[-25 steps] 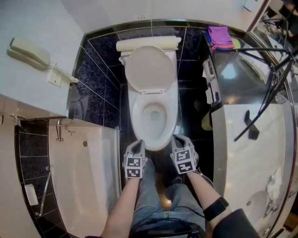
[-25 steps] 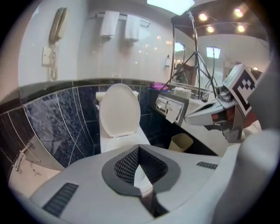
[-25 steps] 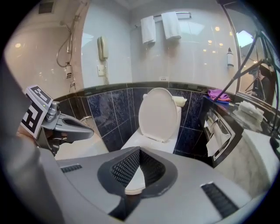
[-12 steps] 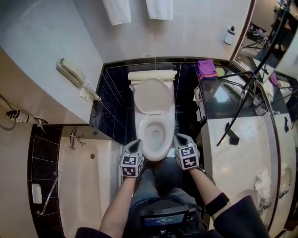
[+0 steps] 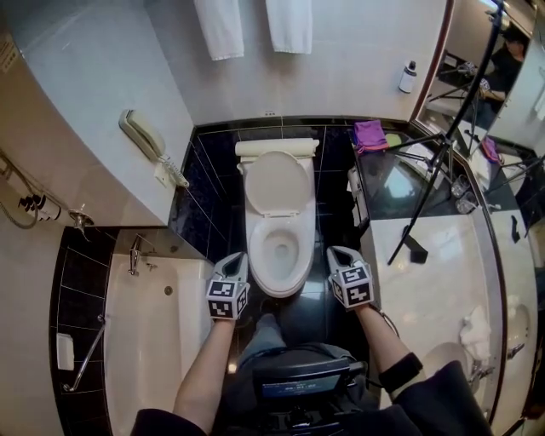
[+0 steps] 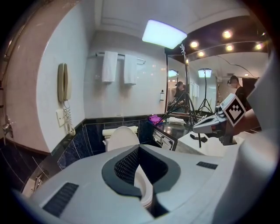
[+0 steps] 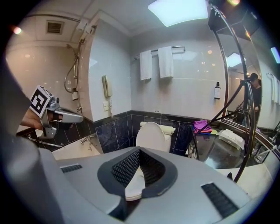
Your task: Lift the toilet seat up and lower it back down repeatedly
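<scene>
Bright light falls from a ceiling light panel (image 6: 164,33) and a row of recessed spotlights (image 6: 226,34) in this bathroom. Pale glossy walls (image 5: 358,51) rise above a band of black marble tiles (image 5: 209,196) that meets the dark floor (image 5: 336,213). Two white towels (image 5: 220,25) hang on the back wall. A cream wall telephone (image 5: 143,134) is mounted at left, above a white bathtub (image 5: 157,341) with a chrome grab bar (image 5: 85,353). At right, a marble counter (image 5: 434,272) runs below a large mirror (image 5: 511,77). A purple cloth (image 5: 370,134) lies at the counter's far end, and a black tripod (image 5: 439,146) stands over it.
</scene>
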A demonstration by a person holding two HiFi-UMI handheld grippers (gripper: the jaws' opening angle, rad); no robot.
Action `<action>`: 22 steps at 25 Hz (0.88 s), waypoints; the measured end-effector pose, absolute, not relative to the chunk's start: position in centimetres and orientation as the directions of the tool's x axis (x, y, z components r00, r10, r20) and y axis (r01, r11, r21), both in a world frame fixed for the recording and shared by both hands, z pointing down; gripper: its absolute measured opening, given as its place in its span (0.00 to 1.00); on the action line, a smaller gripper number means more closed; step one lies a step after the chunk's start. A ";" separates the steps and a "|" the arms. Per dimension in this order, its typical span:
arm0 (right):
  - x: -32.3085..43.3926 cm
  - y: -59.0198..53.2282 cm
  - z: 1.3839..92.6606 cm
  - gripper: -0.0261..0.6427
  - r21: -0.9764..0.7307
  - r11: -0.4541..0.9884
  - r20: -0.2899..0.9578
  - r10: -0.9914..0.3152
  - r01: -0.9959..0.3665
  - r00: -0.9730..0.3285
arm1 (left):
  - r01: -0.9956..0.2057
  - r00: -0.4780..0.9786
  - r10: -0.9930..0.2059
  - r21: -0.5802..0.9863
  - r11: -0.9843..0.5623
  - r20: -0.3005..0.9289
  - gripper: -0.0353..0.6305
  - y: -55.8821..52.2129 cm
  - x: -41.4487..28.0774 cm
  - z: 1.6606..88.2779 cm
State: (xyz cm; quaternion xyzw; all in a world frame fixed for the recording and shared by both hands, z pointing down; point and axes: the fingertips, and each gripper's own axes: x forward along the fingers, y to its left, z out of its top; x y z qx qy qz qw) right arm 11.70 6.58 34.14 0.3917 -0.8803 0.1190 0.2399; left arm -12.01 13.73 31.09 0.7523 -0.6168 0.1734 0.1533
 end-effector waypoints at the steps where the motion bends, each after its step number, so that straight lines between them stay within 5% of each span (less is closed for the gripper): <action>1: 12.1 6.7 34.2 0.07 -0.021 0.661 0.517 -0.635 -0.750 -0.575 | -0.981 0.180 -0.876 0.012 -0.195 0.448 0.04 14.0 -12.1 31.1; 22: 14.4 6.7 37.9 0.07 -0.015 0.619 0.566 -0.642 -0.785 -0.517 | -0.982 0.161 -0.896 -0.025 -0.188 0.413 0.04 14.9 -12.0 31.9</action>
